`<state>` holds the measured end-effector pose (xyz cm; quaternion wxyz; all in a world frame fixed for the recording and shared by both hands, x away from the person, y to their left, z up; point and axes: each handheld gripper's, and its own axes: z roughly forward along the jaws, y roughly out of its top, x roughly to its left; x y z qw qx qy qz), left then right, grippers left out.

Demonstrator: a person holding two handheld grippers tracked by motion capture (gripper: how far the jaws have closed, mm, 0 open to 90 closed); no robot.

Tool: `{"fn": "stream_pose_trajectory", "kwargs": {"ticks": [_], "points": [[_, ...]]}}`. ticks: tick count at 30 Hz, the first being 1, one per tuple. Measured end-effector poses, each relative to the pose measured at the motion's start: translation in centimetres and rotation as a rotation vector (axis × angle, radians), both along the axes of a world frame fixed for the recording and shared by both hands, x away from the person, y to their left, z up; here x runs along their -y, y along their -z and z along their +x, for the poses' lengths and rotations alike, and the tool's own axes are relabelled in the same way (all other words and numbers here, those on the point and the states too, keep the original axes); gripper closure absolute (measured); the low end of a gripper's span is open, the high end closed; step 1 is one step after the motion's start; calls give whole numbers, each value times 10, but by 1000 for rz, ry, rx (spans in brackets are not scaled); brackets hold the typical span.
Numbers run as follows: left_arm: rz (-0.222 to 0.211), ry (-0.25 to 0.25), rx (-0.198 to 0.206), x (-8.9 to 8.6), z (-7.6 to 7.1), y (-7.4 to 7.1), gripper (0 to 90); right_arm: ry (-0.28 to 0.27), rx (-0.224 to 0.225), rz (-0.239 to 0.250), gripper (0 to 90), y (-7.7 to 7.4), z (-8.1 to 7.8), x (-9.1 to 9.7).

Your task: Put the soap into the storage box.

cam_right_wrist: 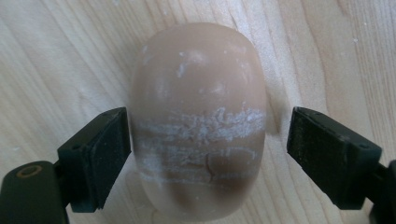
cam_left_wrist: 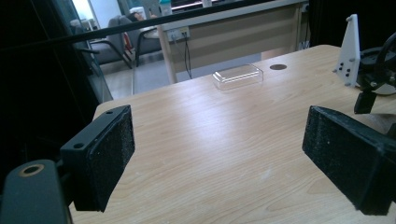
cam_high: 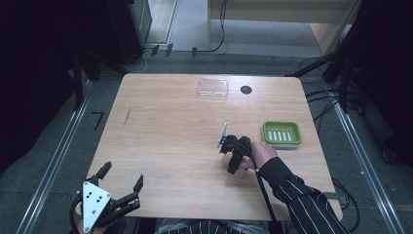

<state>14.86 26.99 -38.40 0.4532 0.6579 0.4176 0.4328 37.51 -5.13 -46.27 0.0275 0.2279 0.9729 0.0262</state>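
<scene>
Between the jaws of the right gripper (cam_right_wrist: 205, 154) we are seeing a bar of soap (cam_right_wrist: 198, 121), lying flat on the wooden table (cam_high: 160, 141). The left pad is standing at the soap's flank, touching or very nearly so; the right pad is keeping a clear gap of bare wood from the other flank, so we are not recording a pinch: the jaws are spread around the bar. The soap is a rounded oval, tan to pinkish-beige, smooth and slightly glossy, with whitish dried streaks running across its middle and a few pale flecks near the far end. In the right gripper view its long axis is running away from the camera, in line with the jaws, and the pads are bracketing its short axis. We are reading no brand, stamp or lettering on its upper face. In the high view the right gripper (cam_high: 233, 146) is pointing down at the table's right half, just left of a green soap dish (cam_high: 282, 133); the soap itself is hidden under it there. A clear plastic lid (cam_high: 213, 89) is sitting near the far edge beside a dark round hole (cam_high: 246, 89). The left gripper (cam_high: 122, 178) is hovering at the near left corner, jaws wide apart and holding nothing.
</scene>
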Motion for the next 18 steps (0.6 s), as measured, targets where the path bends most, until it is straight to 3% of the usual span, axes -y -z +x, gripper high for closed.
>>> {"fn": "stream_pose_trajectory", "kwargs": {"ticks": [8, 13, 18], "points": [[1, -2, -2, 0, 0, 0, 96, -13, -18, -27, 220, 2, 2, -2], [-1, -4, 0, 0, 0, 0, 96, -28, -37, -28, 321, 2, 0, -3], [1, -3, 0, 0, 0, 0, 96, -32, -43, -25, 332, 1, 0, -3]]}}
